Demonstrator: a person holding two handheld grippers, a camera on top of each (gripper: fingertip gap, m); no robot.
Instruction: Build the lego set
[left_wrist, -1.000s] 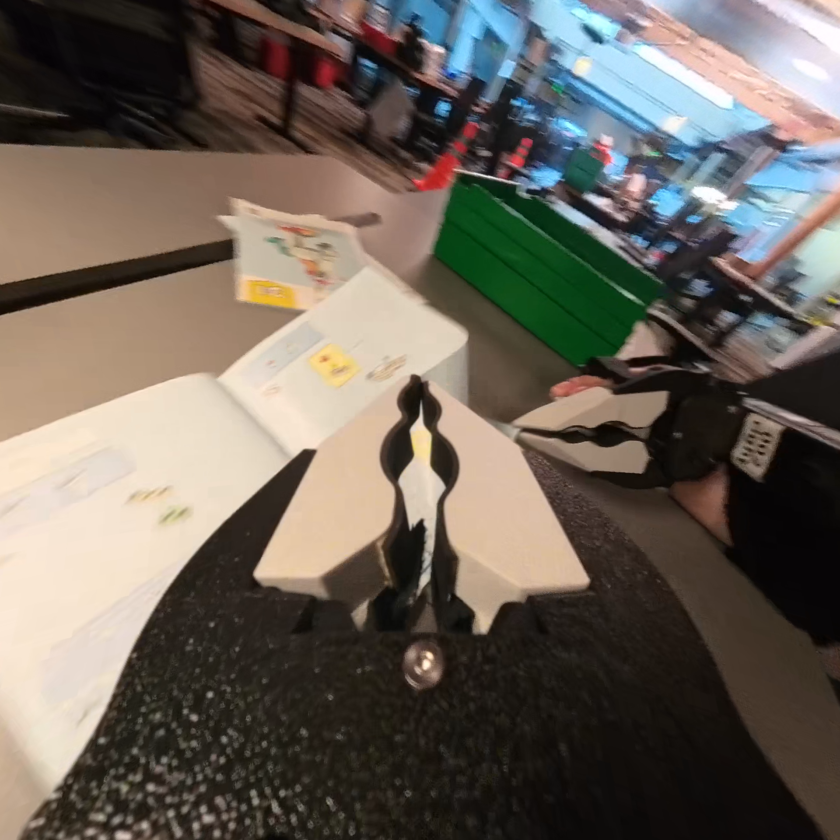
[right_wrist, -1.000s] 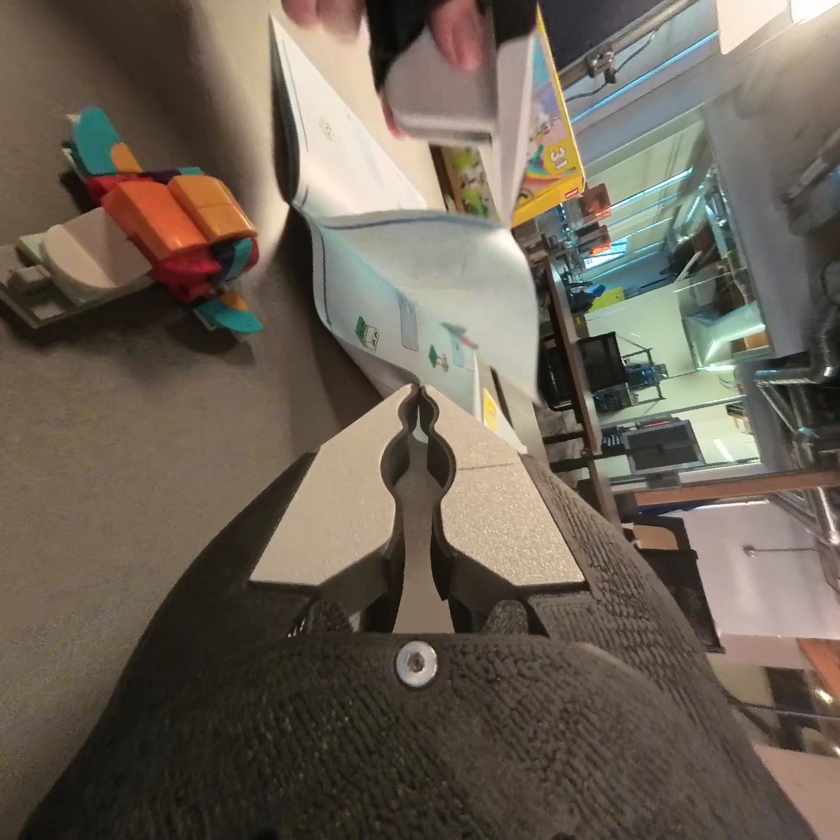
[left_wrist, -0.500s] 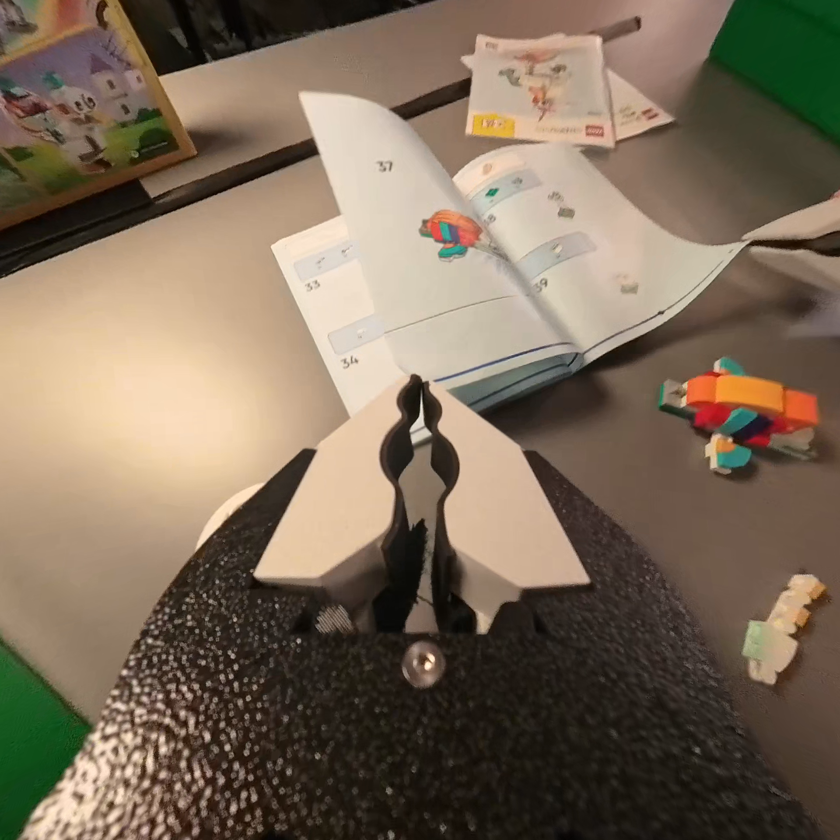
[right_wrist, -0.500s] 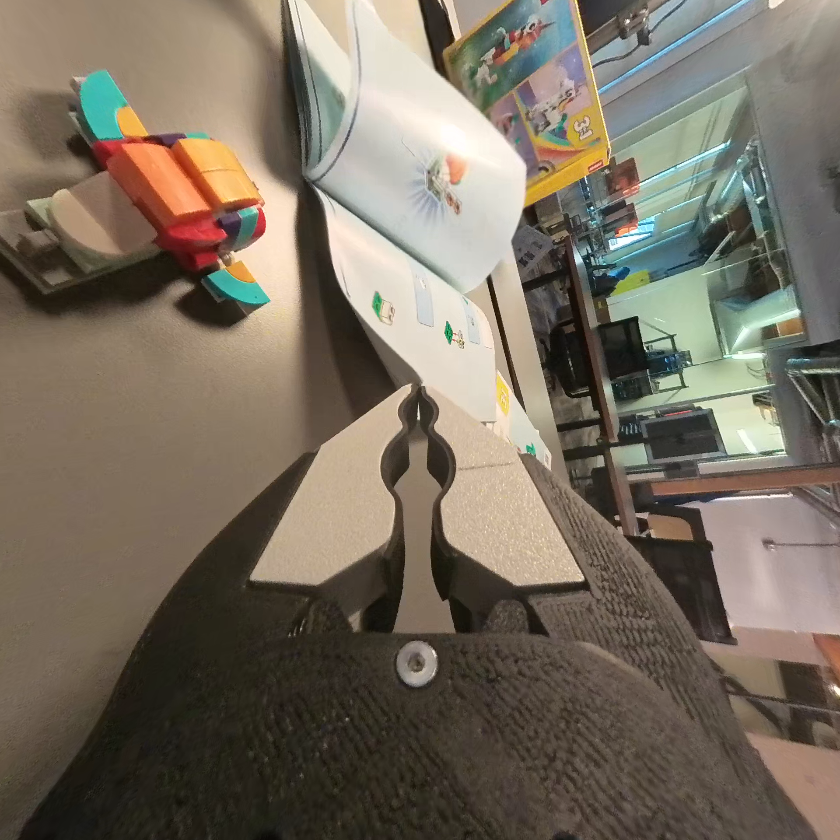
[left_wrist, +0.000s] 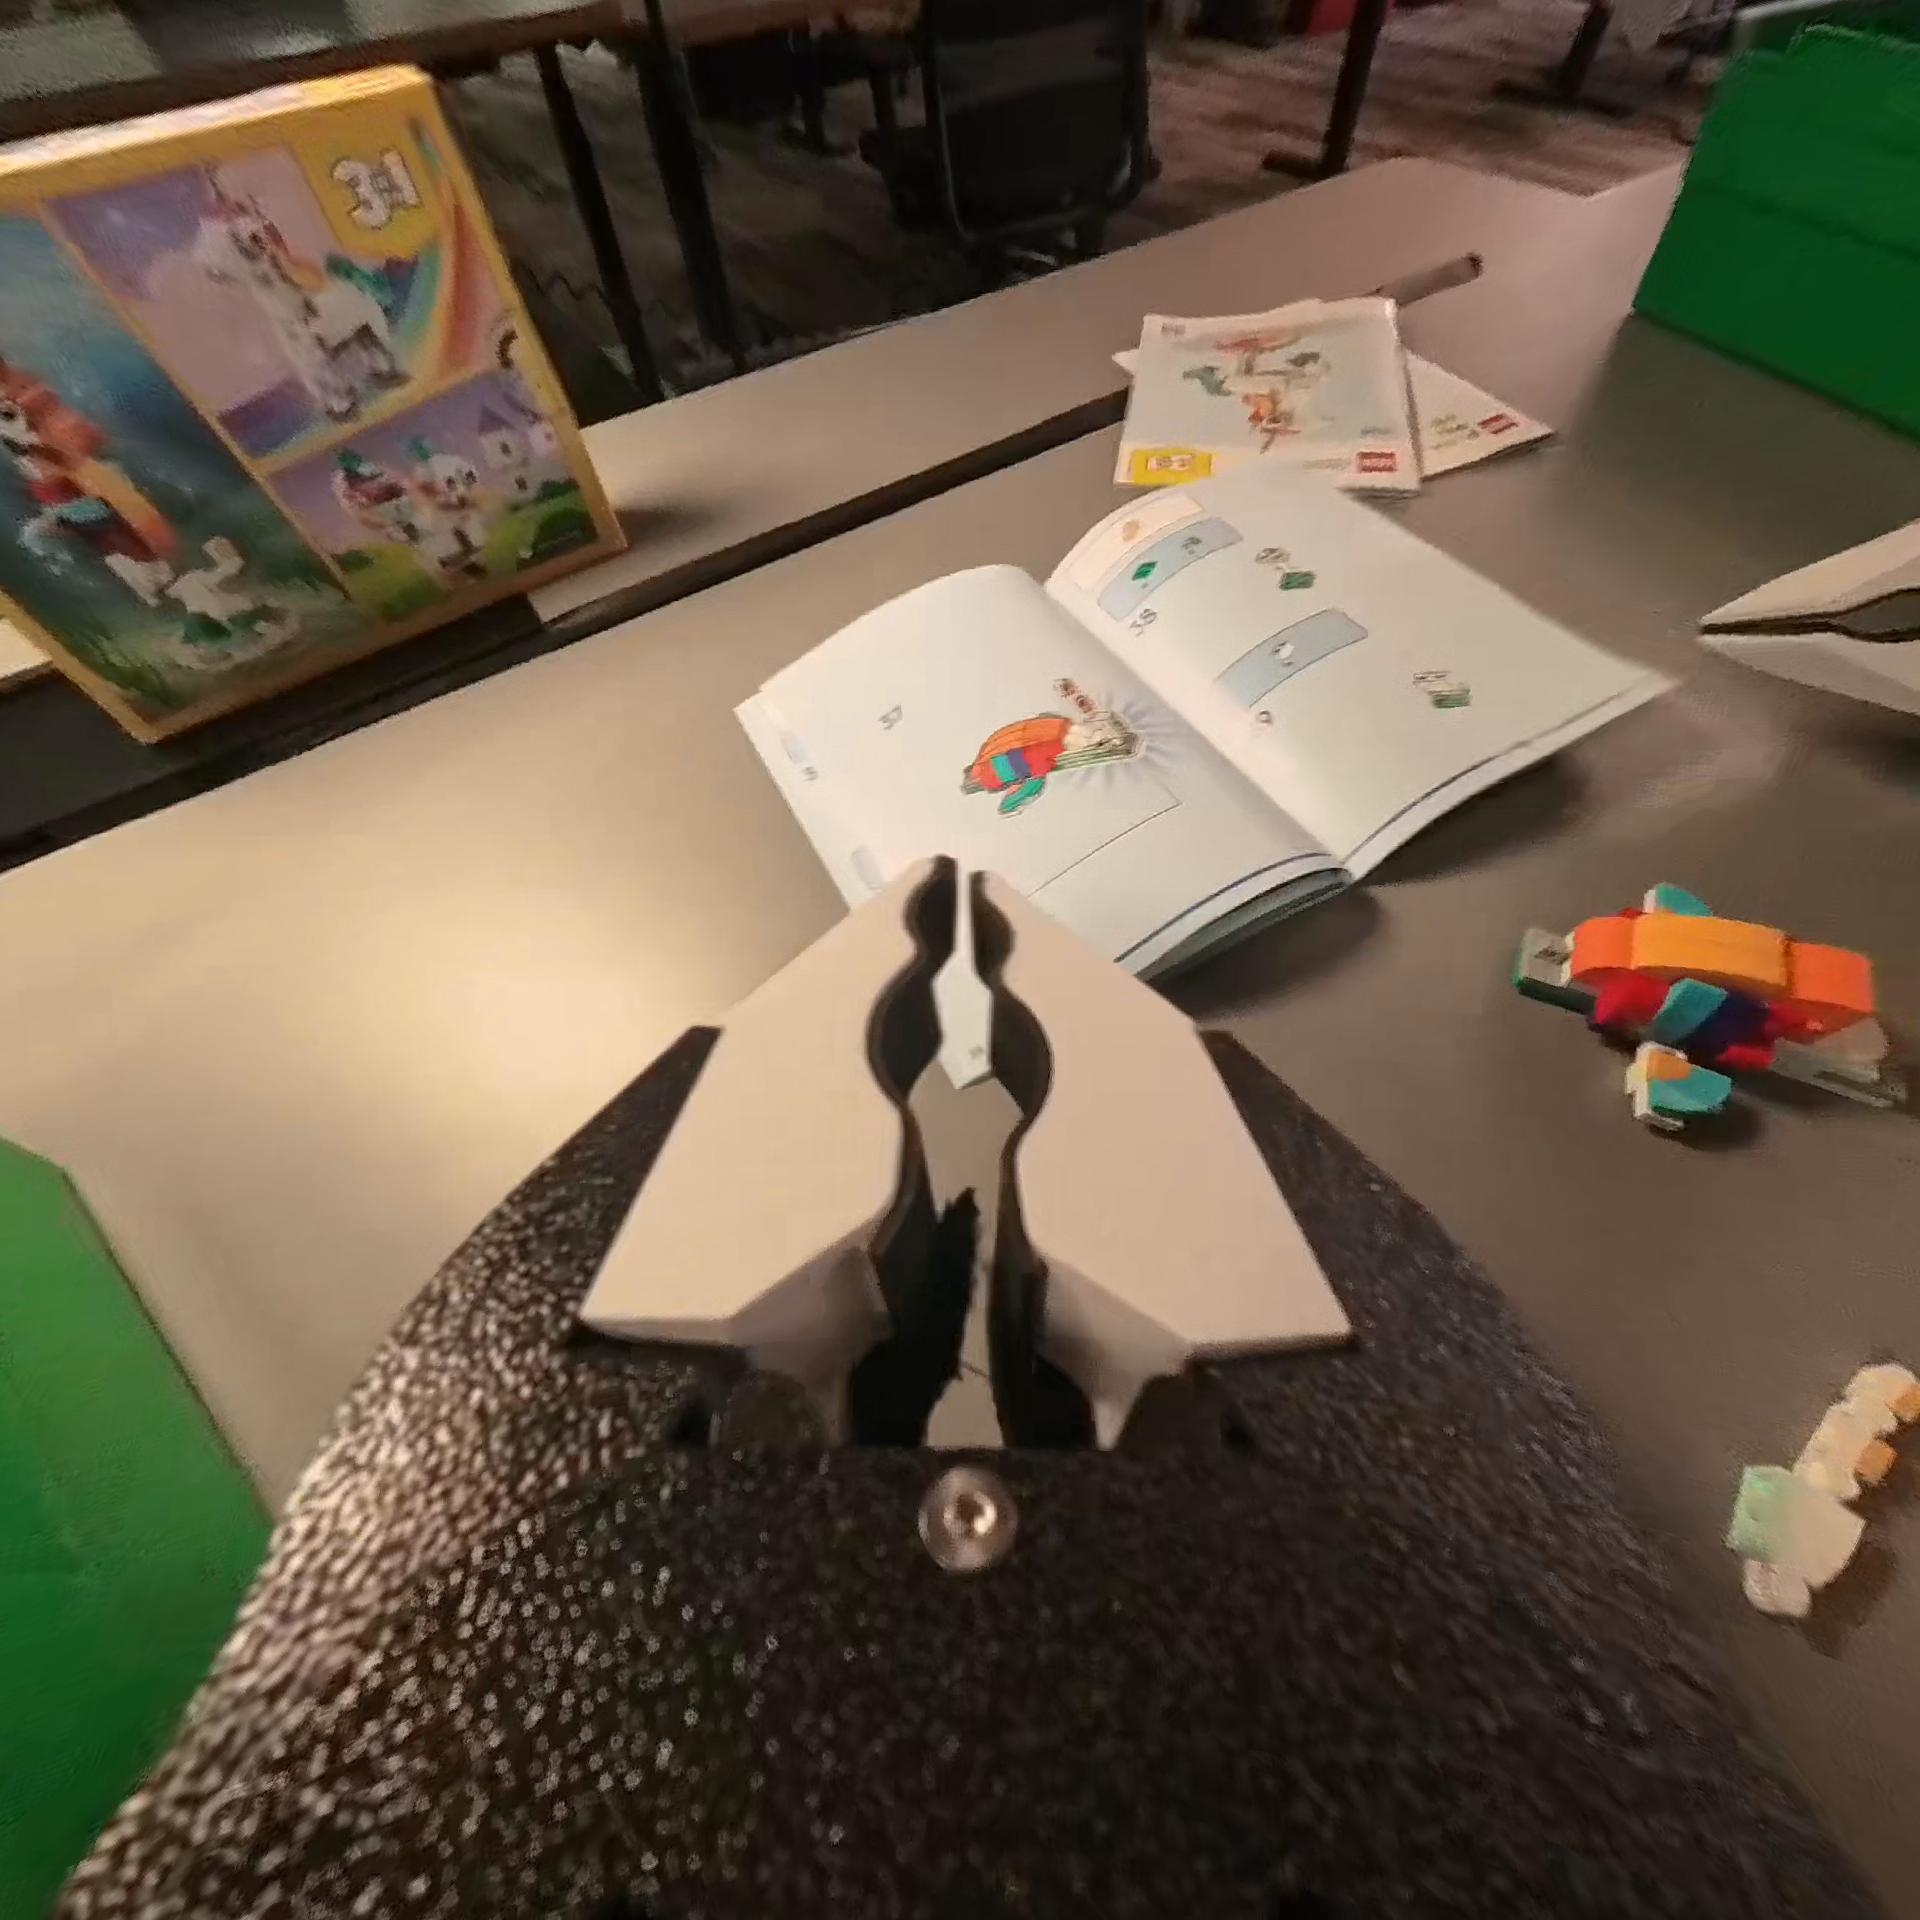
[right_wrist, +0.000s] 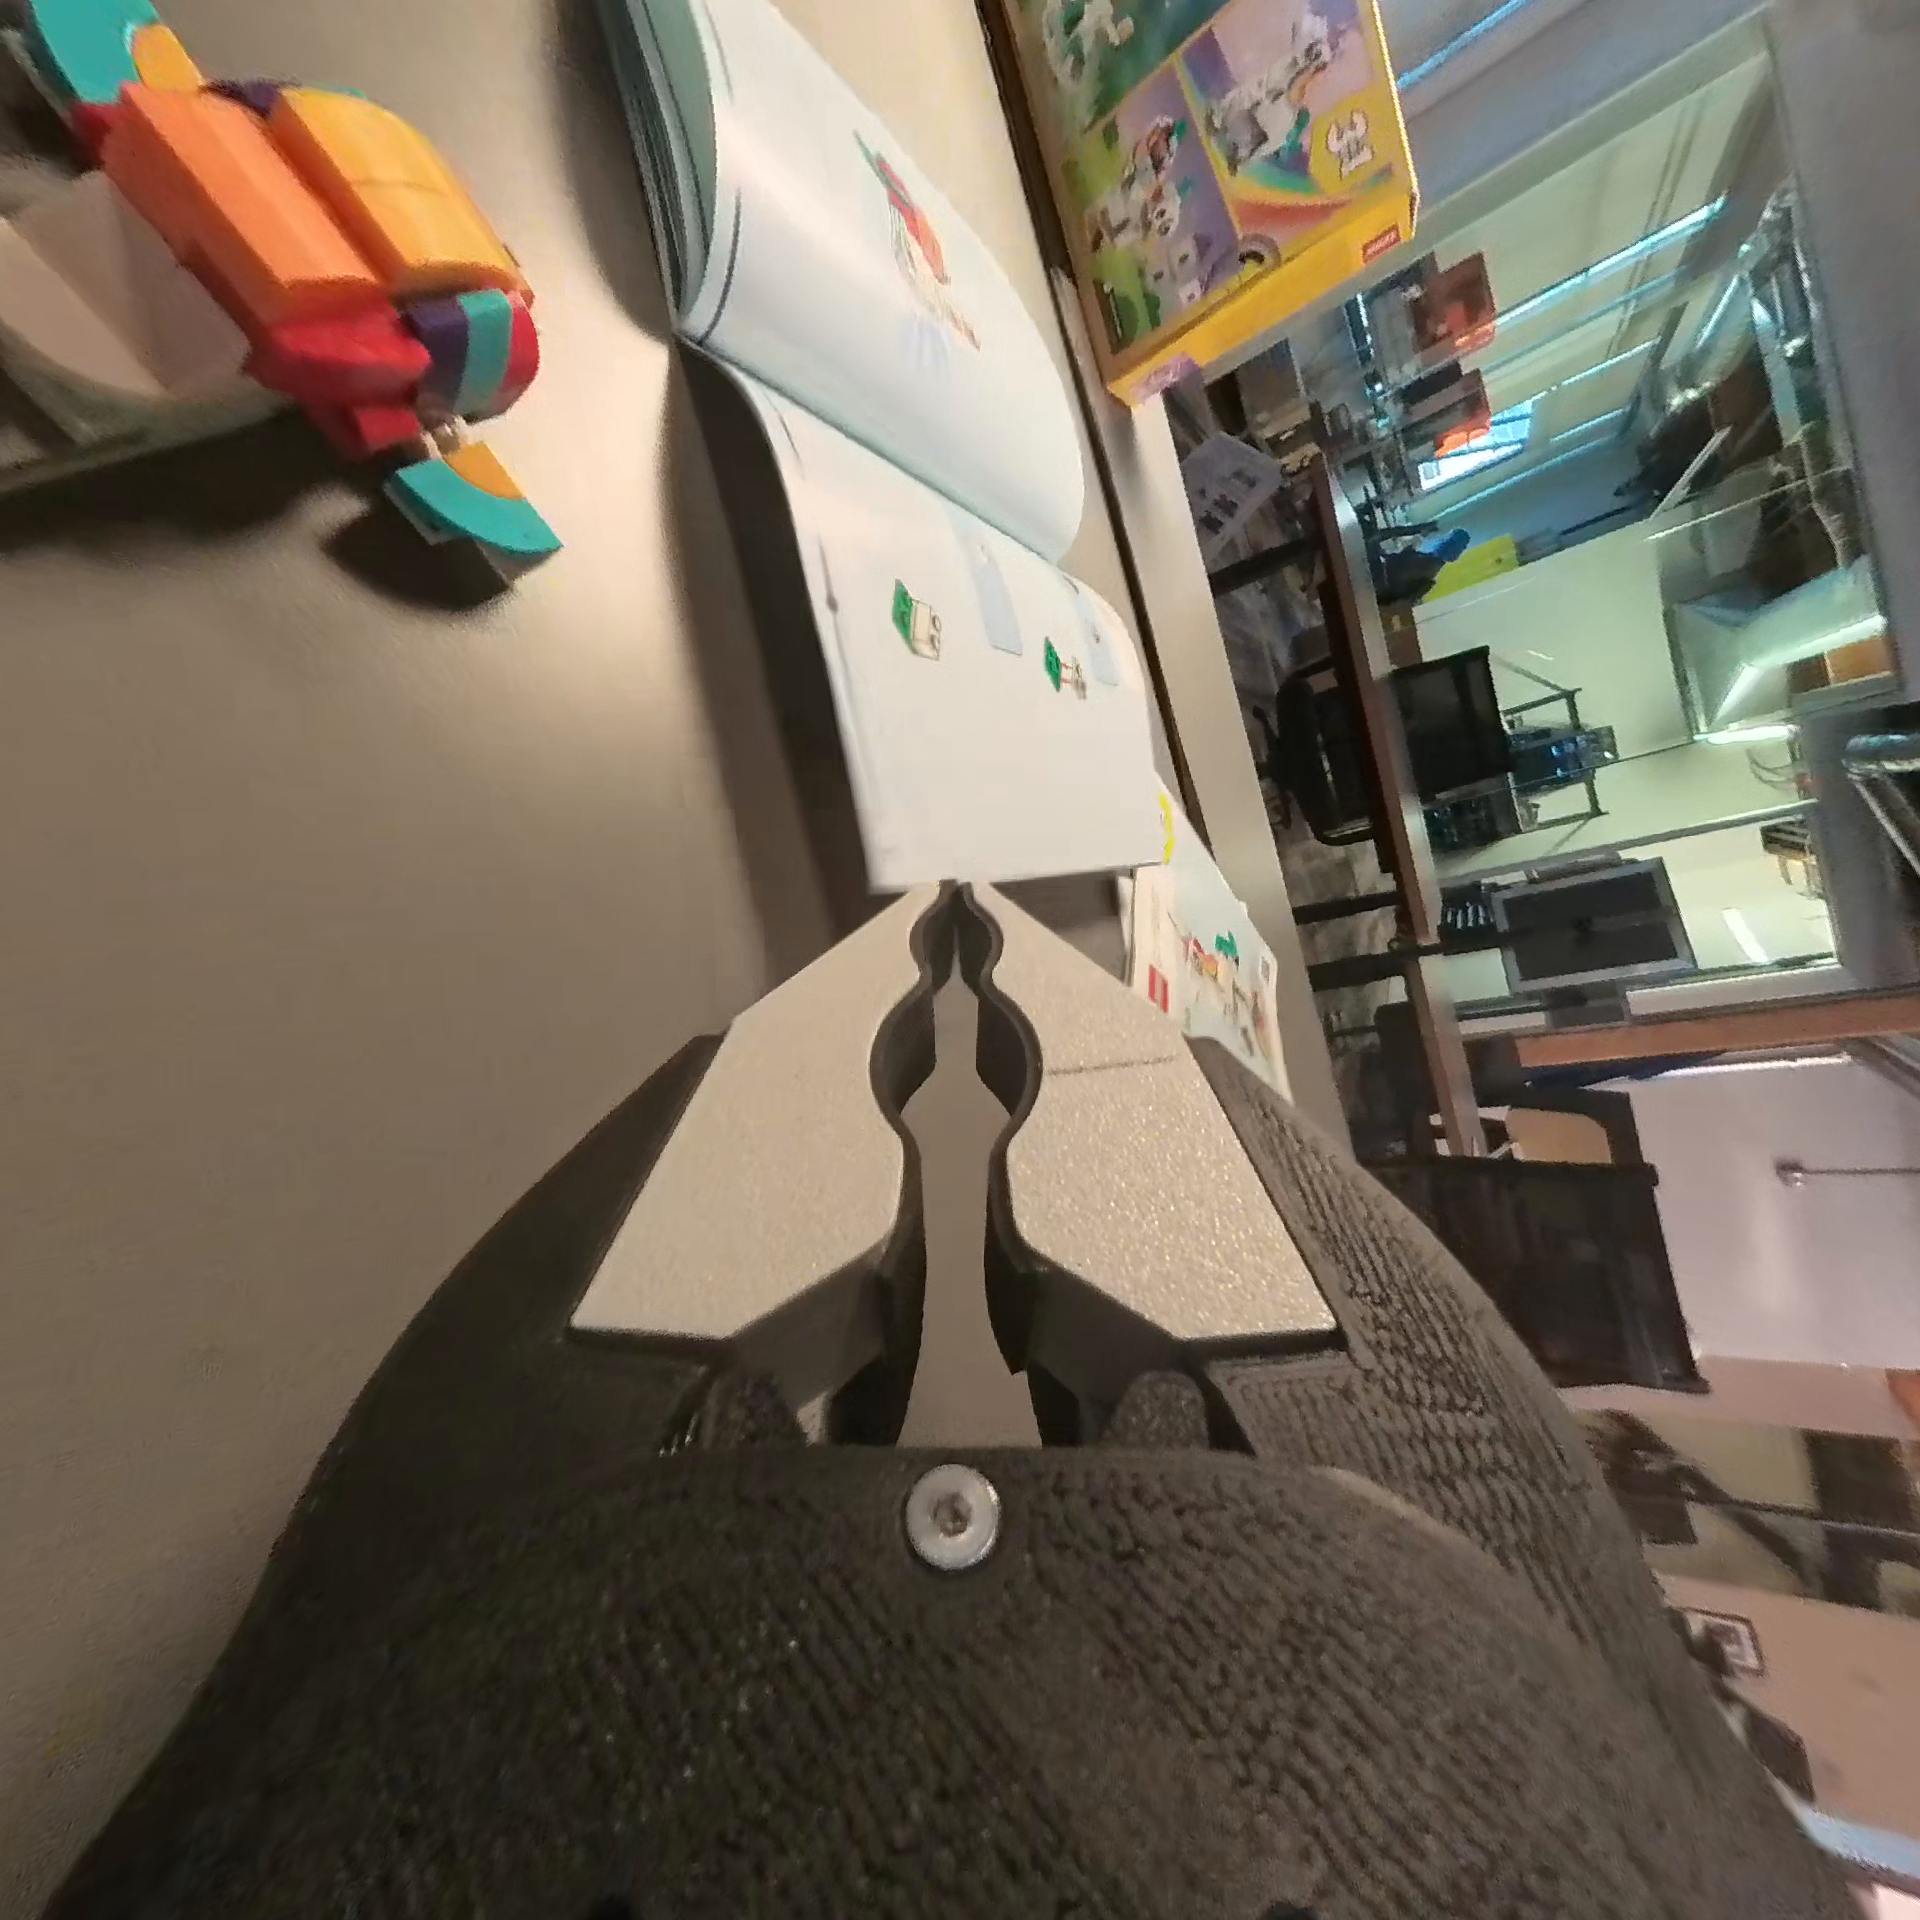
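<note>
**Grey table, two closed grippers, one model beside the open booklet**

Grey tabletop (left_wrist: 343, 997) lies bare and wide in front of the left gripper (left_wrist: 954, 883), so there is free room to its left side up to the green bin (left_wrist: 94, 1455), which is cut by the frame edge. The fingers of this gripper are together, only a thin slit between the tips, and they hold nothing. The right gripper (right_wrist: 954, 896) also has its tips together and empty; they stand just at the near edge of the booklet (left_wrist: 1195, 717), but I cannot tell if they touch the page.

There are two brick things. One small pale piece (left_wrist: 1829, 1496) lies near on the right, blurred. One colourful model (left_wrist: 1714, 987), orange, red and teal, rests on the table just beside the booklet; in the right wrist view it is cut at the top-left corner.

One booklet lies open. Behind it are two thin leaflets (left_wrist: 1268, 405), the one partly under the other. One box (left_wrist: 281, 405) stands upright far left, at the table's back edge. A second green bin (left_wrist: 1808, 229) is at far right, only partly seen.
</note>
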